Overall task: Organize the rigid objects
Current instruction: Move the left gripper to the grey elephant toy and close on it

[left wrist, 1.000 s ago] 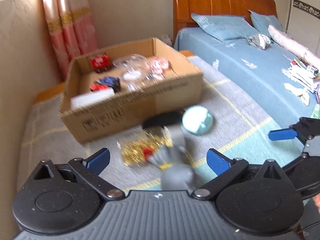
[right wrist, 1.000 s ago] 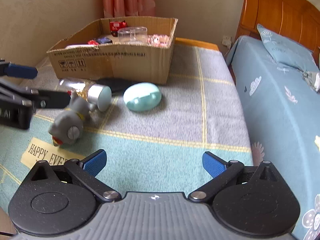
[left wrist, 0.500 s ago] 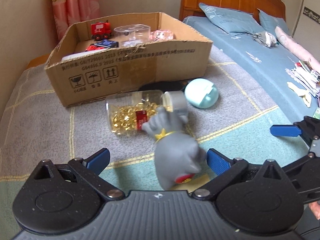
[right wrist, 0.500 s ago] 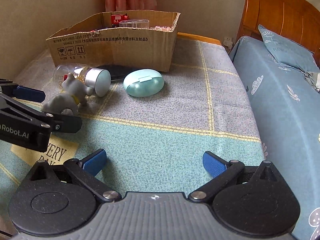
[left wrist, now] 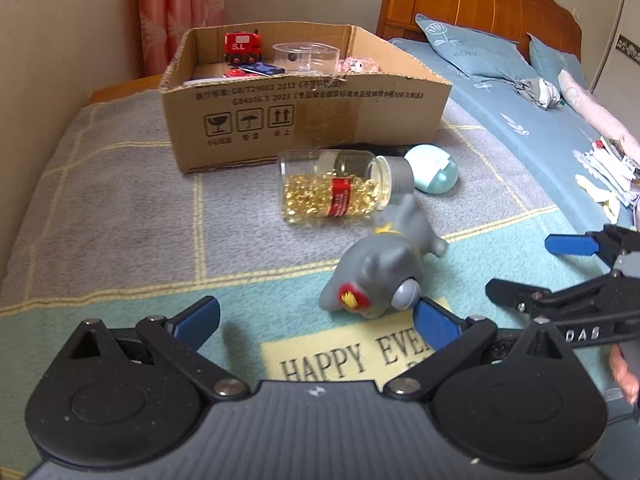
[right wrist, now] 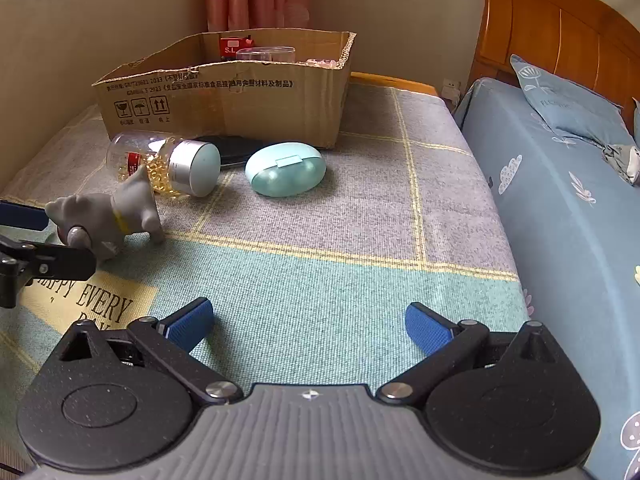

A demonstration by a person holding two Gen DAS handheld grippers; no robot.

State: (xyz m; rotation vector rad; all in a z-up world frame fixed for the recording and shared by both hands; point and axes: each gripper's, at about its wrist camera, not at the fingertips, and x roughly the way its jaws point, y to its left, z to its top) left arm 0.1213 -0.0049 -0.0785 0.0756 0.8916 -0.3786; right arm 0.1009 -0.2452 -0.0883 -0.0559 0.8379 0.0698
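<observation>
Toy now sits beside left tongs, released.

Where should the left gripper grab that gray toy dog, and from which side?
Probably across the gray toy dog's rounded head, from the near side: it faces the left gripper, whose open jaws look wide enough; the legs are thin.

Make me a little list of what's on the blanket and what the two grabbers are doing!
box: cardboard box, toys inside
bottle: clear bottle of gold capsules, lying on its side
case: mint oval case, closed, right of the bottle
toy: grey toy animal, on the blanket
left gripper: open, toy beside its right finger
right gripper: open, empty
</observation>
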